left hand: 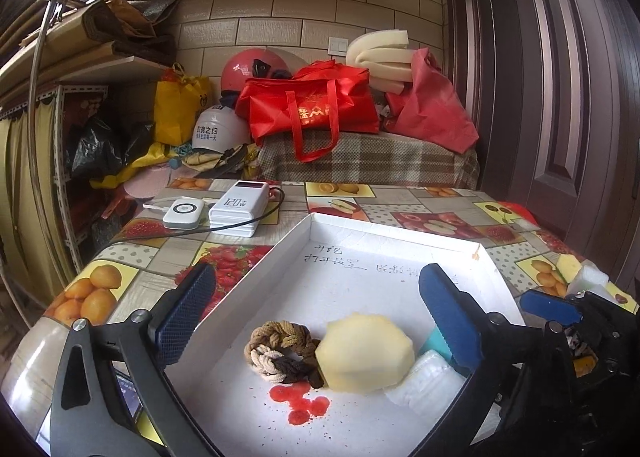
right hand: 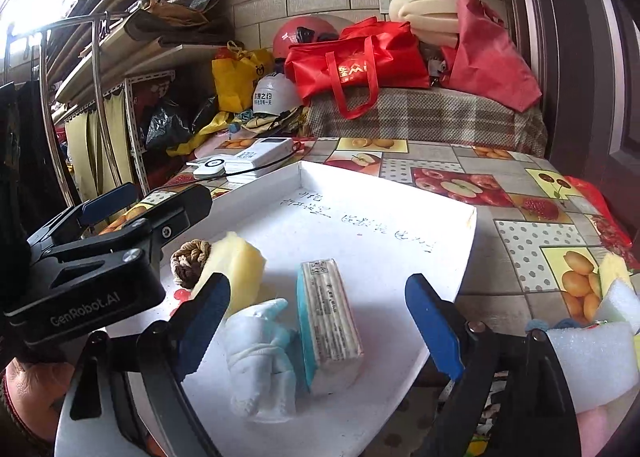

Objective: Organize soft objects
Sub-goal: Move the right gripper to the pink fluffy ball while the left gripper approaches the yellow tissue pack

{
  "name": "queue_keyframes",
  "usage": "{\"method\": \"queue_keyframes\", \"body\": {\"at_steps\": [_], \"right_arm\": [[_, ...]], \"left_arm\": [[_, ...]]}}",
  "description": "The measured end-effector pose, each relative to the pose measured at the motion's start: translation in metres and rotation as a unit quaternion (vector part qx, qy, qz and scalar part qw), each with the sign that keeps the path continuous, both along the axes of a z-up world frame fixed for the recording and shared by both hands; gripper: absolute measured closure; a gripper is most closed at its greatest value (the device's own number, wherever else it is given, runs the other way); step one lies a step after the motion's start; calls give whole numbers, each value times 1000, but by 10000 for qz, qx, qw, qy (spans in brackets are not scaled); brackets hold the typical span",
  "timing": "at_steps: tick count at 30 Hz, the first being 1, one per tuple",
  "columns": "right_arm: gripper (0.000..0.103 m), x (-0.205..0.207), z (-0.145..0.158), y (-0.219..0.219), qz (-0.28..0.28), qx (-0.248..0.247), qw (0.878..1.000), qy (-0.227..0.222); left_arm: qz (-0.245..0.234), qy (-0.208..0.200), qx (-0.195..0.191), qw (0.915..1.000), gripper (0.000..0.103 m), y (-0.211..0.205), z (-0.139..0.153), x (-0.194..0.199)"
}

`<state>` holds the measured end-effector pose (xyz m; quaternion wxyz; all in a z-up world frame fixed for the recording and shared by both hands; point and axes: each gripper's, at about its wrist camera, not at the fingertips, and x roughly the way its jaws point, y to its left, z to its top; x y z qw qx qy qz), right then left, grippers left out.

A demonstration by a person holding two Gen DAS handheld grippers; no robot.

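A fruit-print tablecloth (right hand: 516, 217) is seen under a shallow white tray (left hand: 248, 269), its floor marked with handwriting too loose to be read. Four soft things are gathered at the tray's near end: a yellow sponge block (left hand: 366, 351), a tissue pack (right hand: 334, 321) with a teal side (its printing too small to be made out), a crumpled white cloth (right hand: 260, 361), and a knotted rope (left hand: 280, 349). All are judged light and yielding; the sponge and the pack would be best pinched across their flat sides, the rope at its thick knot. The left gripper (left hand: 316, 317) and right gripper (right hand: 318, 321) are both held wide apart, nothing clamped. "120W" is legible on a white power bank (left hand: 240, 205), and "GenRobot.AI" on the left gripper's body.
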<state>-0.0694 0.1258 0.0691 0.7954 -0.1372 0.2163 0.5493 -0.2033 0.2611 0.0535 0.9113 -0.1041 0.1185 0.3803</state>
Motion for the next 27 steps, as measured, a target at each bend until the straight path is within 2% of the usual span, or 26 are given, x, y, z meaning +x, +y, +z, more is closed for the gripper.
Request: {"method": "queue_keyframes", "body": {"at_steps": [1, 4, 9, 11, 13, 17, 23, 27], "right_arm": [[0, -1, 1, 2, -12, -28, 10000, -59], [0, -5, -1, 10, 34, -174, 9997, -176], [0, -7, -5, 25, 219, -243, 9993, 186], [0, -10, -8, 34, 258, -414, 9986, 195], [0, -10, -7, 31, 245, -325, 9990, 207], [0, -10, 3, 1, 352, 386, 9983, 245], [0, -20, 9, -48, 637, 451, 9969, -127], [0, -10, 15, -98, 252, 615, 9962, -556]], "left_arm": [[79, -41, -23, 10000, 0, 1, 0, -3], [299, -236, -208, 9991, 0, 6, 0, -15], [598, -537, -587, 9950, 0, 18, -4, -34], [636, -603, -629, 9942, 0, 19, -5, -37], [621, -621, -578, 9945, 0, 15, -4, -39], [437, -544, -390, 9968, 0, -3, -2, -34], [-122, -484, -337, 9982, 0, -33, 1, -22], [-629, -379, -198, 9971, 0, -57, 5, -15]]}}
